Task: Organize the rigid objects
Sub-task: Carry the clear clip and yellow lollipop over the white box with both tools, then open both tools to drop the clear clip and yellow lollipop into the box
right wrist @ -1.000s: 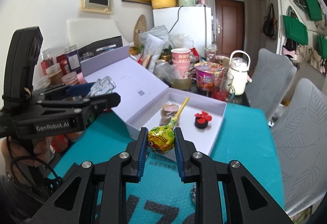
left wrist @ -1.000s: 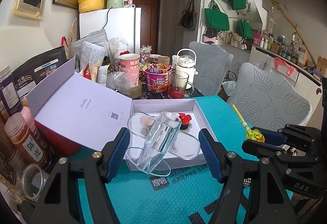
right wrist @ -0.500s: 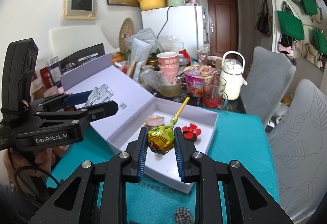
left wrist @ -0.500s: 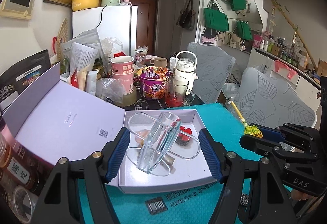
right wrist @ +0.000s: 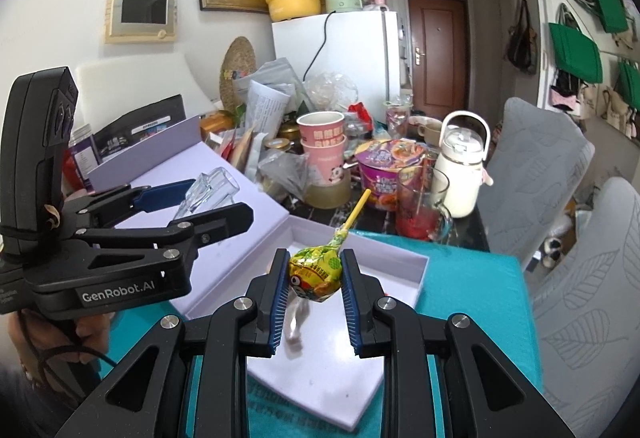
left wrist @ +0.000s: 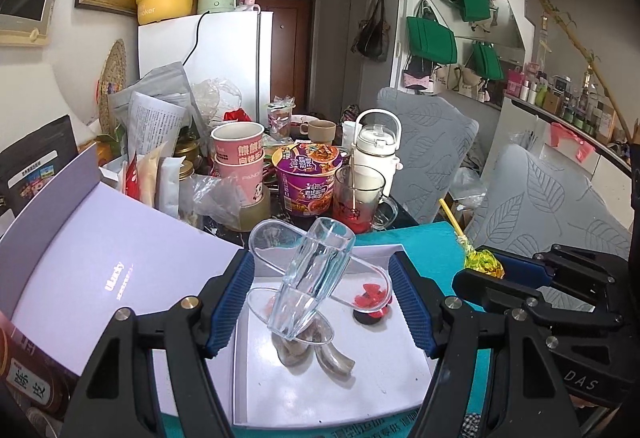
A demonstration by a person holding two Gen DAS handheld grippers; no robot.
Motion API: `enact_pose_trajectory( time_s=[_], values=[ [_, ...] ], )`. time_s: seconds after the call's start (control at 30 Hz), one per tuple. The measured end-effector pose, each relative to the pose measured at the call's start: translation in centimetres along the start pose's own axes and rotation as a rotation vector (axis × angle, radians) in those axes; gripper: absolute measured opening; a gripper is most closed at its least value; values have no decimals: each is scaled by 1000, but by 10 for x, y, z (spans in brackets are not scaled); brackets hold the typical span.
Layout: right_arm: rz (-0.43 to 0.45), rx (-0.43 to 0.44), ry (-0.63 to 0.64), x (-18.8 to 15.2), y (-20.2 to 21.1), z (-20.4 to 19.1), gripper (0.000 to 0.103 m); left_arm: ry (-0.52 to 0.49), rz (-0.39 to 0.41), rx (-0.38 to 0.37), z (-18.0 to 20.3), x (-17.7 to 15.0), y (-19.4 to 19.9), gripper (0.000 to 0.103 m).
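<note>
My left gripper (left wrist: 320,286) is shut on a clear glass piece (left wrist: 316,278), a tilted tube with oval wings that span the blue pads. It hangs over the open white gift box (left wrist: 320,398), whose lilac lid (left wrist: 120,262) lies flipped to the left. In the box lie a red flower on a black base (left wrist: 372,302) and some curved grey-brown pieces (left wrist: 320,354). My right gripper (right wrist: 314,278) is shut on a lollipop (right wrist: 316,272) in a yellow-green wrapper, its yellow stick pointing away, above the box's near part (right wrist: 400,270). The left gripper (right wrist: 208,198) shows at the left of the right wrist view.
Behind the box stand stacked pink paper cups (left wrist: 238,154), a purple noodle bowl (left wrist: 308,178), a glass mug with red liquid (left wrist: 358,194) and a white flask (left wrist: 376,150). Grey leaf-patterned chairs (left wrist: 432,150) stand at the right. Jars (left wrist: 28,382) crowd the left edge. A teal cloth covers the table.
Both grippers have moved forward together over the box, which now lies closer and lower in both views. The glass piece and the lollipop stay gripped as before.
</note>
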State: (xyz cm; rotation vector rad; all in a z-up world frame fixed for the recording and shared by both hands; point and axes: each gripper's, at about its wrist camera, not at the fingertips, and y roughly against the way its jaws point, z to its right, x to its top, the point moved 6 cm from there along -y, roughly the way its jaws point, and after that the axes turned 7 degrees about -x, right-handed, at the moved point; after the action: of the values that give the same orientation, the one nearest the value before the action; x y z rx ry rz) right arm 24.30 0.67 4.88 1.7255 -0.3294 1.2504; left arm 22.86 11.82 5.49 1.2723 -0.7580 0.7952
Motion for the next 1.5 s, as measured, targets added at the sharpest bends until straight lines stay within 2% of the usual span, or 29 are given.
enact_pose_trajectory(
  time_s=[0.13,0.57,0.8,1.0,1.17,1.5],
  values=[
    [-6,-7,-11,4,-14,6,25,30,-11,-38,-5,-2,-14,69],
    [-103,7,-27,-17,-61,19,25,-11,-118,-1,-12,-21,-62,69],
    [-137,-27,-48,-24,-72,36,25,-9,-171,25,-22,-32,-79,69],
    [-174,-76,-72,-33,-82,53,25,7,-223,17,-32,-42,-92,70],
    [-205,-66,-61,-41,-94,50,25,29,-282,0,-35,-55,-107,69],
    [-247,-46,-33,-59,-119,39,25,59,-347,-15,-41,-72,-125,69]
  ],
)
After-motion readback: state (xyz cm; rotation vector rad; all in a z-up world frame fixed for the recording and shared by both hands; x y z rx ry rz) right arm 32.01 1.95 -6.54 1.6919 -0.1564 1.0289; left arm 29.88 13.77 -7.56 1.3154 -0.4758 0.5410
